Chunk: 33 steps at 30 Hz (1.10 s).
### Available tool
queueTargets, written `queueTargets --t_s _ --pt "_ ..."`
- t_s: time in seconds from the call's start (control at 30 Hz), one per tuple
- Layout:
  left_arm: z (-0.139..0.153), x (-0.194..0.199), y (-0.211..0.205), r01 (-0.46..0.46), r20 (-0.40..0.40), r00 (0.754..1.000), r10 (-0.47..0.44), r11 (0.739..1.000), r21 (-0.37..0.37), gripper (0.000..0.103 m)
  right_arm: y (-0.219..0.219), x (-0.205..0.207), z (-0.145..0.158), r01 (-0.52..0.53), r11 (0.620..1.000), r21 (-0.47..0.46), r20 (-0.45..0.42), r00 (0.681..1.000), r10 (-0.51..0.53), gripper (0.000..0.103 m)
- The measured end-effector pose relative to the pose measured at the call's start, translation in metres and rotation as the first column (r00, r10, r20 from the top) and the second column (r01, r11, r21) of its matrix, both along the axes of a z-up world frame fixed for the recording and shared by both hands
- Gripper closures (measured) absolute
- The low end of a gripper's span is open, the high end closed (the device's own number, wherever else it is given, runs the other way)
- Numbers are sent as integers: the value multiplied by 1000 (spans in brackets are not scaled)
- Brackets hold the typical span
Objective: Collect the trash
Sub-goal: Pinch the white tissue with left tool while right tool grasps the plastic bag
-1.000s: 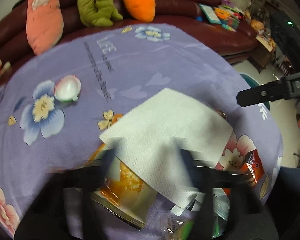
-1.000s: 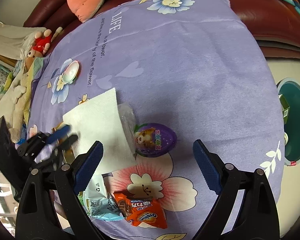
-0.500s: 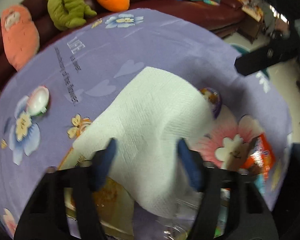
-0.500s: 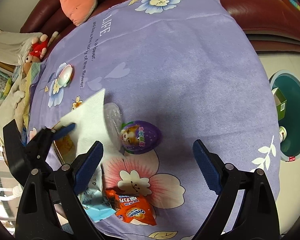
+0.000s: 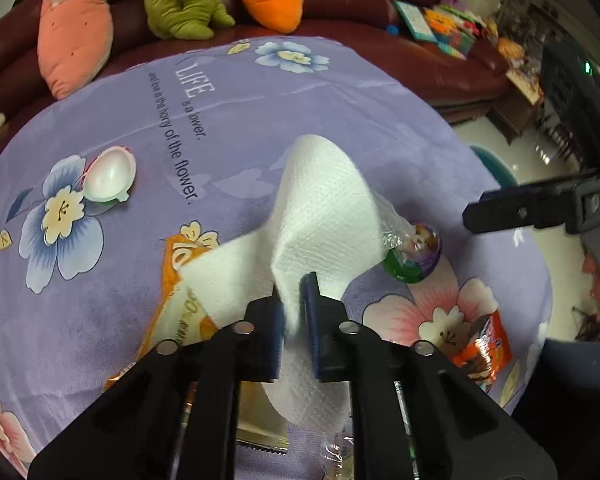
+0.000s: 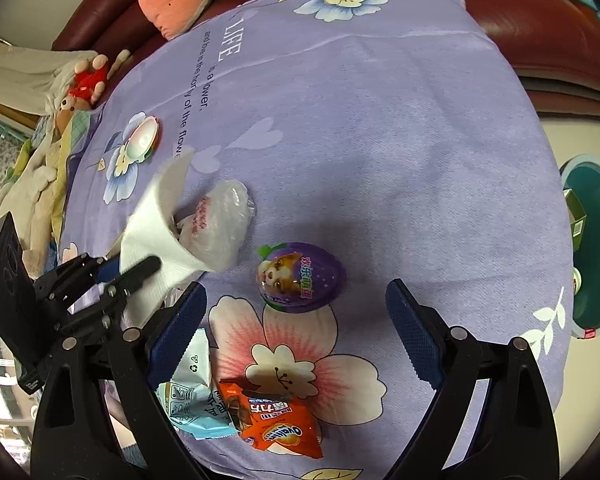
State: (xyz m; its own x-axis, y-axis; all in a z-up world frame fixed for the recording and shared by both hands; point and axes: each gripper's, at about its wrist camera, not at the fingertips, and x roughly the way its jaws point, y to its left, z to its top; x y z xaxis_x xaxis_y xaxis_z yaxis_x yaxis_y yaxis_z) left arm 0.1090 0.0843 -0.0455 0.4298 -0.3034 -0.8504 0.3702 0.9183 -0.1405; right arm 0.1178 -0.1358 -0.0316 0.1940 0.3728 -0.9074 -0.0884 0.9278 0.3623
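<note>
The left gripper [image 5: 291, 300] has its jaws pinched tight on a white embossed paper napkin [image 5: 324, 216], which bunches upward from the purple floral-print cloth surface [image 5: 260, 120] just beside a purple egg-shaped candy capsule [image 6: 300, 278]. The step in hand looks like securing this first piece of trash. The right gripper [image 6: 296, 318] hovers with jaws spread wide and empty, straddling the capsule. Next, the napkin likely needs lifting clear of the crumpled clear plastic wrapper [image 6: 220, 228] beneath it and carrying to the teal round bin [image 6: 592, 248], well beyond the capsule off the surface's edge.
</note>
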Motion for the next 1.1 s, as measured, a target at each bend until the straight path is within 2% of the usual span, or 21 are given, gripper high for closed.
queueTargets --t_s 0.13,0.43,0.6,0.73,0.77,0.83,0.9,1.0,1.1 --pt "14 3 22 -58 27 998 61 995 -76 94 10 5 0 -25 1000 -15 3 1000 25 16" --pt "19 9 72 -239 36 969 245 964 -119 94 71 24 -15 -142 990 -14 -5 990 142 16" --pt "19 10 89 -290 22 955 296 946 -142 94 99 32 -33 -197 980 -27 -22 980 197 16" --pt "14 13 91 -299 8 953 303 944 -136 94 108 36 -48 -209 977 -46 -11 978 209 16" --pt "14 14 91 -302 5 952 305 943 -138 94 108 37 -49 -212 976 -48 -4 977 212 19" --pt "13 16 91 -307 3 951 310 941 -142 94 108 37 -49 -217 976 -34 8 976 217 41" --pt "14 17 90 -310 4 950 314 939 -147 94 105 38 -44 -219 976 -4 20 976 219 53" --pt "18 18 84 -302 10 951 307 941 -153 94 97 38 -30 -194 981 5 64 979 194 62" --pt "25 20 72 -281 24 957 288 948 -151 94 84 39 -14 -161 987 23 106 982 158 63"
